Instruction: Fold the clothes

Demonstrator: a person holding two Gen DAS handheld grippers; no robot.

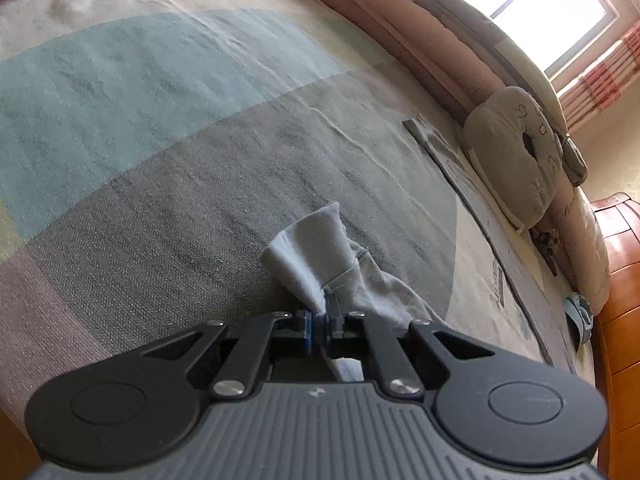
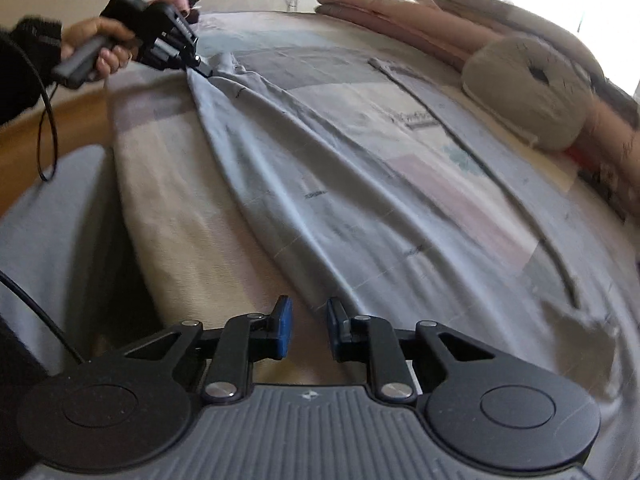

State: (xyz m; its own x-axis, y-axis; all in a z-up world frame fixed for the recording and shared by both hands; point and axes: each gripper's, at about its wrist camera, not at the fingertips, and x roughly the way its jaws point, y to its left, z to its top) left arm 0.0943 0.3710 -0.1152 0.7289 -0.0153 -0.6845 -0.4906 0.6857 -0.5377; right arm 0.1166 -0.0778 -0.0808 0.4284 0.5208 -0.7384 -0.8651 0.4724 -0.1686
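The left gripper (image 1: pixel 318 322) is pinching a bunched corner of the pale grey garment (image 1: pixel 320 248), its jaws clamped together on the fabric so that a short flap is sticking up beyond them over the grey patch of the bedspread (image 1: pixel 140 128). In the right wrist view the same gripper (image 2: pixel 202 69) is sitting near the far left corner of the bed, carried by the person's left hand (image 2: pixel 100 46), whose dark sleeve (image 2: pixel 24 64) is showing at the picture's left edge with a black cable (image 2: pixel 46 132) hanging below it. From that pinched corner the garment (image 2: pixel 320 184) is stretching in long loose folds diagonally across the bed towards the near edge, lying on the patchwork bedspread. The right gripper (image 2: pixel 308 330) is hovering at the near edge of the bed, right beside the garment's near end; its jaws are standing a little apart with bare bedspread showing in the gap, and the fabric's edge is lying just past the right-hand jaw, with no cloth visibly between them. Along the far right edge of the bed a round beige cushion (image 2: pixel 528 92) is leaning against folded pink bedding (image 2: pixel 392 8), and a bright window (image 1: pixel 532 4) is glaring behind them.
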